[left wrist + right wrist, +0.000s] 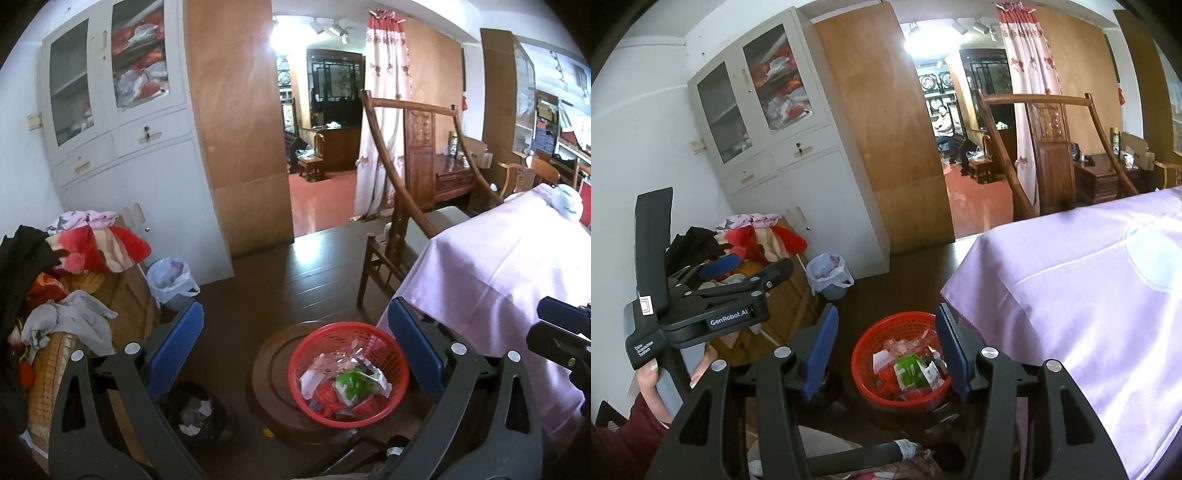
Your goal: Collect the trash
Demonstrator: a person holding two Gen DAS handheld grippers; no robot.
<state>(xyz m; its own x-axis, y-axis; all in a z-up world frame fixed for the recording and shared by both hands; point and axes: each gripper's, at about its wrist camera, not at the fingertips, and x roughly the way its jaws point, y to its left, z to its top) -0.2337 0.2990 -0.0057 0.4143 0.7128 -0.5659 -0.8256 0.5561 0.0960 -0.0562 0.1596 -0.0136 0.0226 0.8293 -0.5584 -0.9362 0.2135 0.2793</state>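
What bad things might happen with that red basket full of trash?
1. The red basket is piled with wrappers and sits on a round wooden stand, so a nudge might tip it and spill trash on the floor.
2. The purple tablecloth hangs close beside the basket, so the open right gripper might snag it while reaching.
3. The open left gripper hangs close by, so both might bump going for the basket.

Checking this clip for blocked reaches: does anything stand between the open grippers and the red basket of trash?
Nothing visible does. The red basket sits in plain view between the fingers of the left gripper and right gripper, both open and empty.
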